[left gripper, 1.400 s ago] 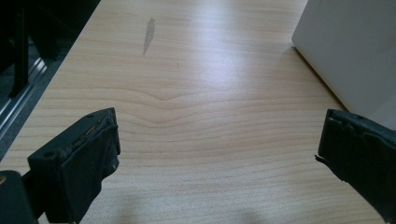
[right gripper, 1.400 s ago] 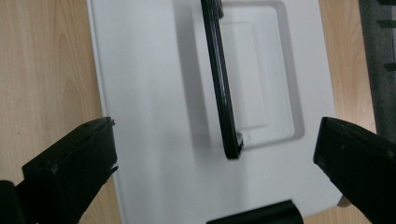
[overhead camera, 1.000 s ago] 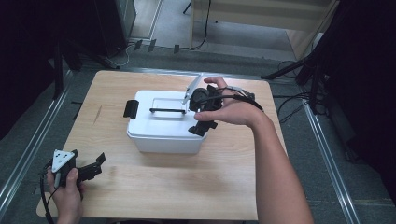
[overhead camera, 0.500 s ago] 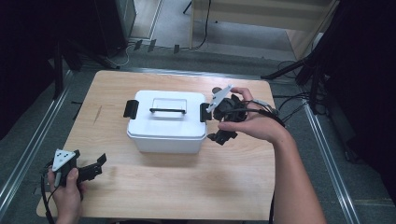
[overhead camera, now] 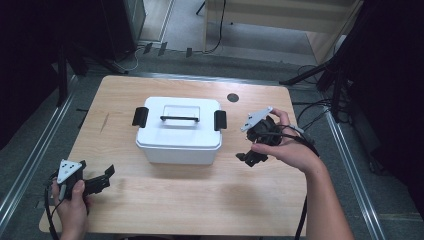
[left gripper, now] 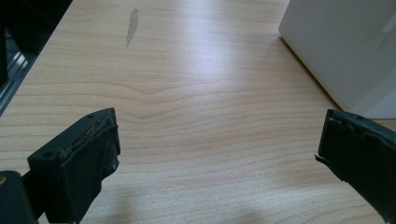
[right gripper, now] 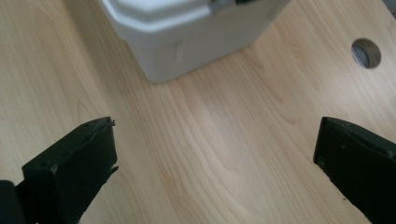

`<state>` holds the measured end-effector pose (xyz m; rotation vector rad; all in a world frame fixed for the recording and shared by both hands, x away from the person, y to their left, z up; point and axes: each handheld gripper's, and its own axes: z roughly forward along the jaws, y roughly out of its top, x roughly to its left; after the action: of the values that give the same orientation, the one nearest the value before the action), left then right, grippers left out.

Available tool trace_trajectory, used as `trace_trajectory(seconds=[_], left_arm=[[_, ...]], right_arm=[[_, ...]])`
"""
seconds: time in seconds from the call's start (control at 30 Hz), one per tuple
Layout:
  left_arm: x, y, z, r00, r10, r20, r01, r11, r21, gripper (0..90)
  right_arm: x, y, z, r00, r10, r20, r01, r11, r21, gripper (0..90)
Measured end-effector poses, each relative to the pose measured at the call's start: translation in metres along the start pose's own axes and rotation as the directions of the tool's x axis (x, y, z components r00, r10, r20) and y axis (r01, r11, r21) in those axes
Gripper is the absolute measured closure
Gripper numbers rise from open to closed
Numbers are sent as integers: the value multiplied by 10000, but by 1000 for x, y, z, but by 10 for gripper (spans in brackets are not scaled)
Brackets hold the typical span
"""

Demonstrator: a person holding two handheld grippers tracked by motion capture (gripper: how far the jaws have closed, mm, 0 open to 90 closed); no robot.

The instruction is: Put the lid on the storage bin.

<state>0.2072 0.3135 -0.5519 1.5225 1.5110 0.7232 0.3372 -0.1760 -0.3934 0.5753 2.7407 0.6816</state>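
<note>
Resting mid-table, nearer the far edge: white lidded box [overhead camera: 178, 131], black latches at both ends. Hovering just beside its right end, toward the table's right edge: right tongs [overhead camera: 253, 150], gaping wide, holding nothing. Near the front-left corner: left tongs [overhead camera: 102, 178], likewise wide.

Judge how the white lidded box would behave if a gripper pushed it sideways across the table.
The white box looks like rigid plastic with a broad flat base, so it would probably slide rather than tip. The smooth wooden table suggests little grip. Both black latches seem shut, so the lid likely stays on.
</note>
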Motion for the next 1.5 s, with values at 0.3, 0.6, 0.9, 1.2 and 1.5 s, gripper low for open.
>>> trace_trajectory(seconds=[0.3, 0.6, 0.9, 1.2, 1.5], left_arm=[[0, 0, 0, 10000, -13, -11, 13, 10000, 42, 0], [0, 0, 0, 10000, -15, 15, 15, 10000, 27, 0], [0, 0, 0, 10000, -8, 56, 8, 10000, 24, 0], [2, 0, -1, 9999, -143, 39, 144, 9999, -96, 0], [2, 0, -2, 9998, -173, 25, 174, 9998, -124, 0]], right_arm=[[4, -30, 13, 9977, 630, 261, -621, 9976, -319, 0], [6, -54, 20, 9908, 1217, 596, -1178, 9909, -647, 0], [7, -85, 26, 9709, 2101, 1149, -1983, 9743, -1066, 0], [11, -111, 35, 9543, 2723, 1232, -2569, 9580, -1271, 0], [14, -135, 39, 9275, 3423, 1503, -3157, 9325, -1754, 0]])
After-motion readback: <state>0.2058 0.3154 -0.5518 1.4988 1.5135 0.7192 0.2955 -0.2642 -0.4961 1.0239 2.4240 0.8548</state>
